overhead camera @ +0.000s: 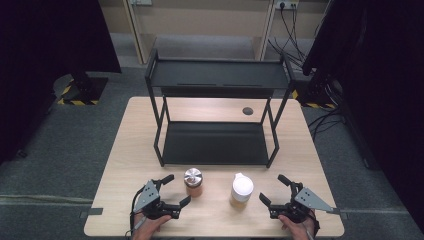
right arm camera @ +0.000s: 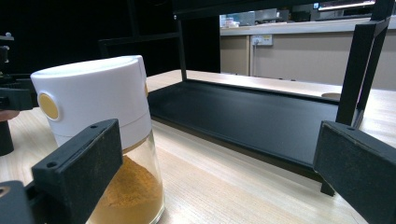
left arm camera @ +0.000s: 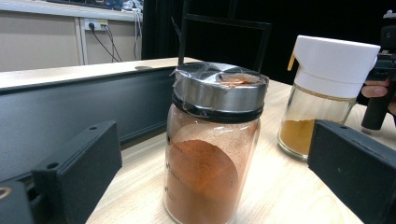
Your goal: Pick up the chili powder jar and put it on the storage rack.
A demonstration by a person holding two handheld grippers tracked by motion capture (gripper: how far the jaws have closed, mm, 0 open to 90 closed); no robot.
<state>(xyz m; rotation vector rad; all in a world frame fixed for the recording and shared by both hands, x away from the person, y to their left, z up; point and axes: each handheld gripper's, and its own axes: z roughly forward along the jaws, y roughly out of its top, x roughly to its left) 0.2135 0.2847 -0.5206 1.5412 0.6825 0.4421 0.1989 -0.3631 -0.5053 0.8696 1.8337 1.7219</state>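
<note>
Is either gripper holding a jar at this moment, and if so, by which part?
Nothing is held. The left gripper stands open beside the steel-lidded jar, and the right gripper stands open beside the white-capped jar; both jars rest on the table.

**Materials and finishes**

Table (overhead camera: 125,165): pale wood grain, matt. Rack (overhead camera: 215,142): black metal, smooth satin shelves. Left jar (left arm camera: 212,149): clear glossy glass, brushed-metal lid under crinkled film. Right jar (right arm camera: 100,135): clear glass, smooth white plastic cap. Gripper jaws: matt black plastic.
</note>
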